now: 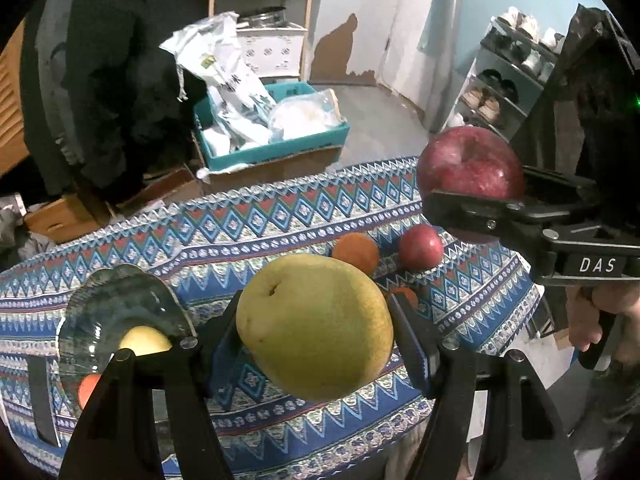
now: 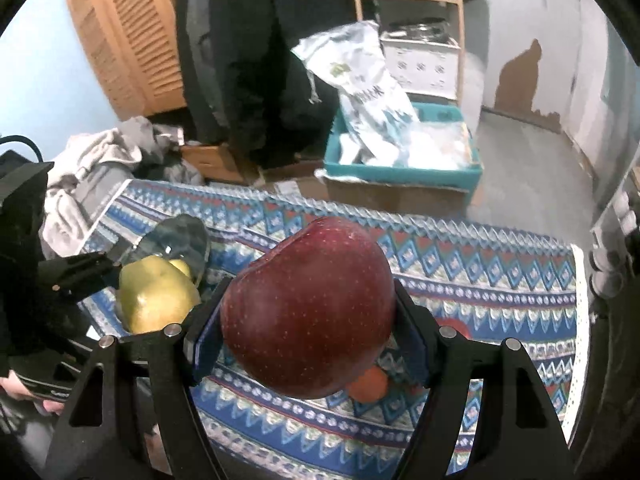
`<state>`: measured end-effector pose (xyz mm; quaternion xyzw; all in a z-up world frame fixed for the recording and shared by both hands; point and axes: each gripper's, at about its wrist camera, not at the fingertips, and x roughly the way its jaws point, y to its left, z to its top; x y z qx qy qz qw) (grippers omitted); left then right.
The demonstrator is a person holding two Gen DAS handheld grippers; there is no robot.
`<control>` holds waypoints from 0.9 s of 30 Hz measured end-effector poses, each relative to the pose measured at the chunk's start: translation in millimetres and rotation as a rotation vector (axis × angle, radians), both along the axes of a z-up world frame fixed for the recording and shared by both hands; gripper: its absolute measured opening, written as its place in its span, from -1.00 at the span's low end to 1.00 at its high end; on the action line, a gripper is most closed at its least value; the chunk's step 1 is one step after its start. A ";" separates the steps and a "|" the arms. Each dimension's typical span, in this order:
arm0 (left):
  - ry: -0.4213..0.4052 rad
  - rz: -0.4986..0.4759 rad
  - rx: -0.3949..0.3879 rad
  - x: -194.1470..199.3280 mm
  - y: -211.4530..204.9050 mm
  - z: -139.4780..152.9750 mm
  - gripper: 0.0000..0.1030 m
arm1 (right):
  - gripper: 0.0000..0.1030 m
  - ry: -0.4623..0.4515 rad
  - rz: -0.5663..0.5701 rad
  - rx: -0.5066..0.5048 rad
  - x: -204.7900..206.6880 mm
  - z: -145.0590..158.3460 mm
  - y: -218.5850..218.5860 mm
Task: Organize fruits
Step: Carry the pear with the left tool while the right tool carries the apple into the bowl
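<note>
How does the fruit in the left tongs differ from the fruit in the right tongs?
The pear in the left tongs is yellow-green; the apple in the right tongs is dark red. The pear's skin looks matte, the apple's glossier with pale speckles. Both are clamped between the pads, lifted above the patterned cloth.

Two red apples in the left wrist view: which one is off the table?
The larger red apple, clamped in the right gripper above the cloth. The smaller red apple sits on the tablecloth beside an orange.
</note>
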<state>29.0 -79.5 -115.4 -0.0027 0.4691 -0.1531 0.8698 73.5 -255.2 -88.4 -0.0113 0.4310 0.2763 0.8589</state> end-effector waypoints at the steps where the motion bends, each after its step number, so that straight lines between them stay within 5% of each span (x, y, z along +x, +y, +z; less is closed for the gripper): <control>1: -0.003 0.003 -0.001 -0.4 2.5 1.6 0.37 | 0.44 -0.003 0.006 0.004 0.1 2.0 3.3; 27: -0.028 0.171 -0.063 -5.9 104.5 10.8 0.33 | 0.44 0.020 0.145 0.005 13.3 3.3 118.9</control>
